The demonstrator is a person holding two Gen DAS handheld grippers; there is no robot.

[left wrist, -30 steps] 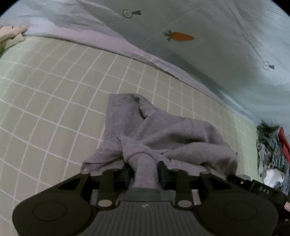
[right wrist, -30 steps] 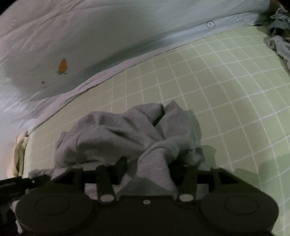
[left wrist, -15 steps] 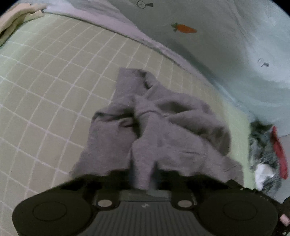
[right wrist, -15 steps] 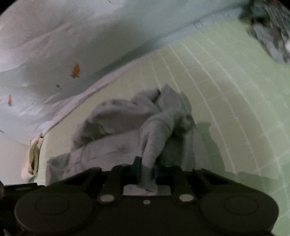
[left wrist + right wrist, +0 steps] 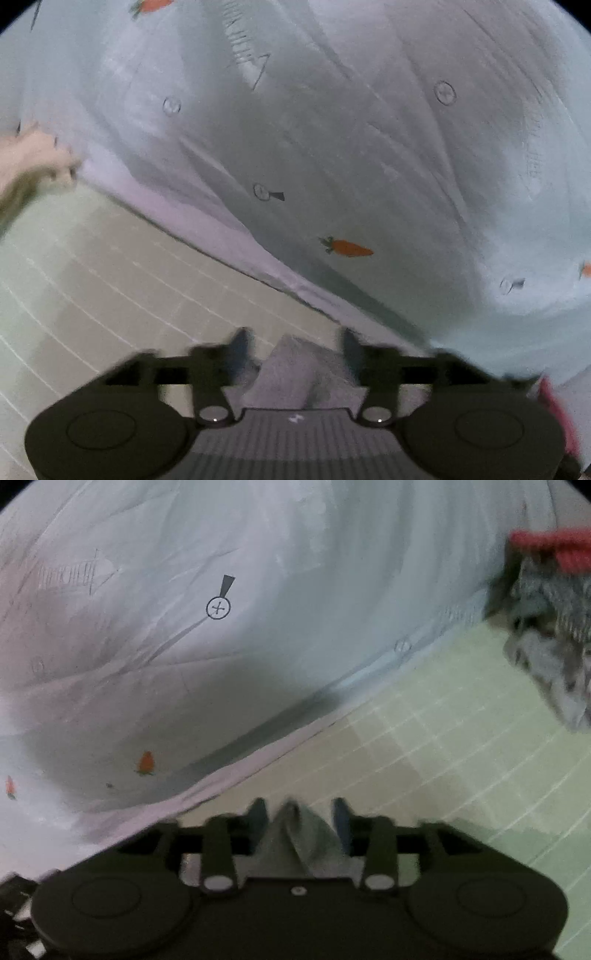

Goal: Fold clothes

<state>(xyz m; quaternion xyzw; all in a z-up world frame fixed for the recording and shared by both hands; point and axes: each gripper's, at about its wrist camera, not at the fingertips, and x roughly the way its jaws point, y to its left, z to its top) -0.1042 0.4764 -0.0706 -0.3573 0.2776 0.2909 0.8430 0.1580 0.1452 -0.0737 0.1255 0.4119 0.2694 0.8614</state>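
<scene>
Left gripper [image 5: 293, 349] and right gripper [image 5: 299, 814] fingers each part-open with a peak of grey garment [image 5: 291, 373] between them, likely to lift and spread it.

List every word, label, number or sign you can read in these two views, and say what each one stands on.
No words or numbers can be read.
Pale quilt: faint grey lettering, too blurred to read.
Same quilt: circled cross mark with black wedge; carrot print.
Left gripper body: small pale logo mark, not legible.
Grey garment: no text visible.
</scene>
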